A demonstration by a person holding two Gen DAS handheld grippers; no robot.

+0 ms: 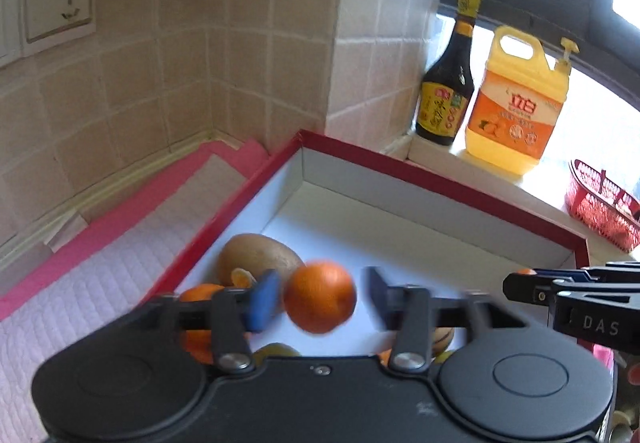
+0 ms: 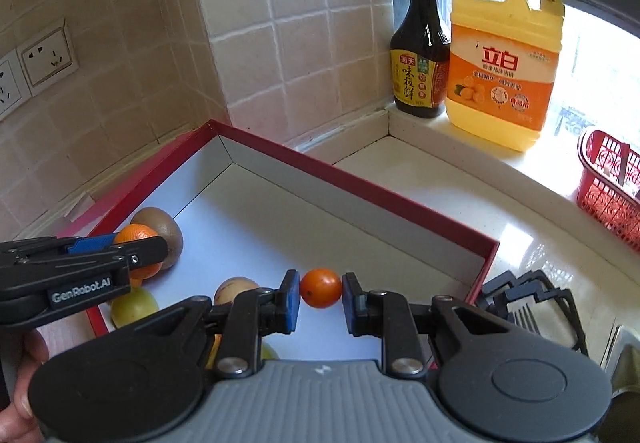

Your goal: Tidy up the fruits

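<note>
Here, the placing step appears to be in hand: fruits are being gathered into the red-rimmed box (image 2: 360, 187), and both grippers are held over its white floor.

In the left wrist view, the left gripper (image 1: 320, 297) is seen with its fingers wide, and an orange (image 1: 320, 297) sits between the blue pads; the left pad seems to touch it, while a clear gap shows on the right, so the fruit is judged to be released or about to drop, though motion blur leaves this uncertain. A kiwi (image 1: 258, 259) lies at about ten o'clock from the orange, near the box's left wall.

In the right wrist view, the right gripper (image 2: 321, 289) is shown with a small tomato-like orange fruit (image 2: 321, 288) between its pads; narrow gaps appear on both sides, so a firm hold cannot be told.

The next move is judged to call for a clean opening and a lift straight out, so that neighbouring fruit is not knocked.

Only the right wrist view shows the green fruit (image 2: 134, 305) and the tan round fruit (image 2: 234, 289) at nine o'clock from the small fruit, plus the dark rack (image 2: 532, 303) outside the box at three o'clock. Only the left wrist view shows the pink mat (image 1: 100, 243) at nine o'clock from the box.
</note>
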